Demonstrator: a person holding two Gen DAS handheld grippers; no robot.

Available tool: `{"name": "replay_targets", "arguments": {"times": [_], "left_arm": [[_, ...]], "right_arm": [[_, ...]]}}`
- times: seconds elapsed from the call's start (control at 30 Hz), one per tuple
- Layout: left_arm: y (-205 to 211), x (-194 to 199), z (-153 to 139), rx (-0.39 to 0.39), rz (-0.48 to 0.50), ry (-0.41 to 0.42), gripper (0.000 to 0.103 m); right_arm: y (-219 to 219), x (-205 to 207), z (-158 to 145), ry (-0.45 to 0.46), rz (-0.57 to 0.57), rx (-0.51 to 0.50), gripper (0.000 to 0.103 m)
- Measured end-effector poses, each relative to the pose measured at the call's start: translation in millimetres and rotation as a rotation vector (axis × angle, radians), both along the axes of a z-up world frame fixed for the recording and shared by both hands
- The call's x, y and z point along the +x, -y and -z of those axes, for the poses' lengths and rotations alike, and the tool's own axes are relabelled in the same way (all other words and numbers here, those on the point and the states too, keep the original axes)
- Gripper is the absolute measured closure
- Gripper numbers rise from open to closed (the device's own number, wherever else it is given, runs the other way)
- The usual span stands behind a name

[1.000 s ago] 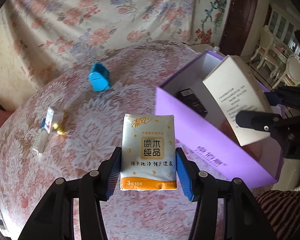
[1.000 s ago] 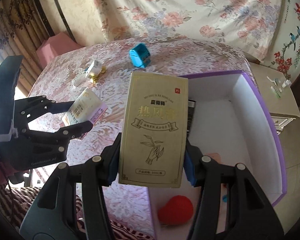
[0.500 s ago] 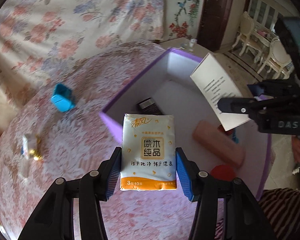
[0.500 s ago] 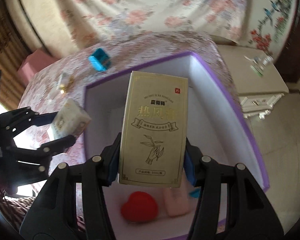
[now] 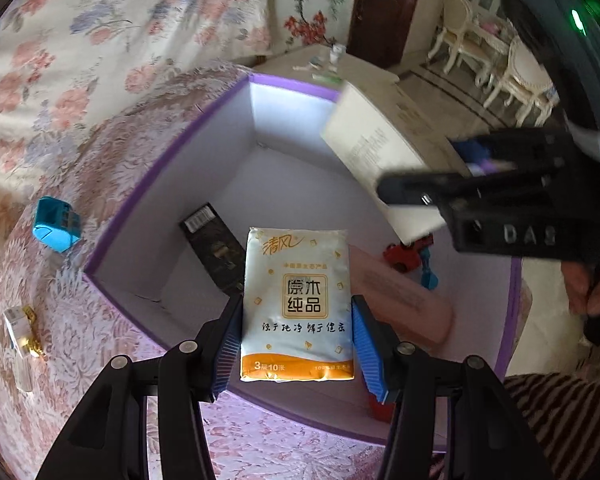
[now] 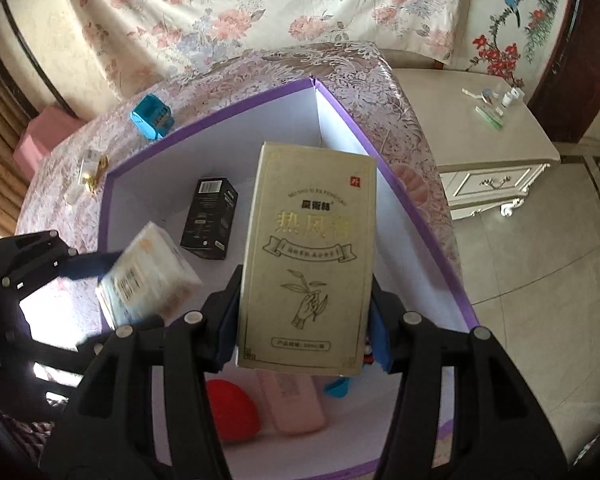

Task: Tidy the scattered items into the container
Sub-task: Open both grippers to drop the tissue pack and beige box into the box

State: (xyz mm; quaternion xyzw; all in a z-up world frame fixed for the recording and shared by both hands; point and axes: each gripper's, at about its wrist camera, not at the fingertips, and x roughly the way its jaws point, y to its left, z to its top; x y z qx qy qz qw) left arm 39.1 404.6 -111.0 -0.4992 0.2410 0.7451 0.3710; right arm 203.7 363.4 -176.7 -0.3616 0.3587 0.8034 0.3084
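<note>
Left hand-held gripper (image 5: 296, 344) clamped; right hand-held gripper (image 6: 304, 328) apparently clamped too.

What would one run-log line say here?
left gripper: holding white-orange tissue pack over purple box | right gripper: holding gold carton | blue sharpener: on table

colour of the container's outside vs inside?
Container: purple outside and rim, white inside. Clearest in the right wrist view.

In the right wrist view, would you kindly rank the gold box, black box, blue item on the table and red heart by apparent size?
1. gold box, though nearness to the camera inflates it
2. black box and red heart, too alike to rank; the heart is partly hidden
3. blue item
</note>
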Motion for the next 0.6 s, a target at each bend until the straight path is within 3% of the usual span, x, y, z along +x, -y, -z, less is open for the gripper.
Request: {"name": "replay_targets", "arguments": {"times": [0.23, 0.6], "left_arm": [[-9, 9, 11, -0.055, 0.030, 0.000, 0.050], [-8, 6, 17, -0.079, 0.011, 0.011, 0.050]], "right_arm": [[-13, -12, 4, 0.012, -0.037, 0.008, 0.047], [-25, -30, 16, 0.045, -0.074, 0.000, 0.046]]}}
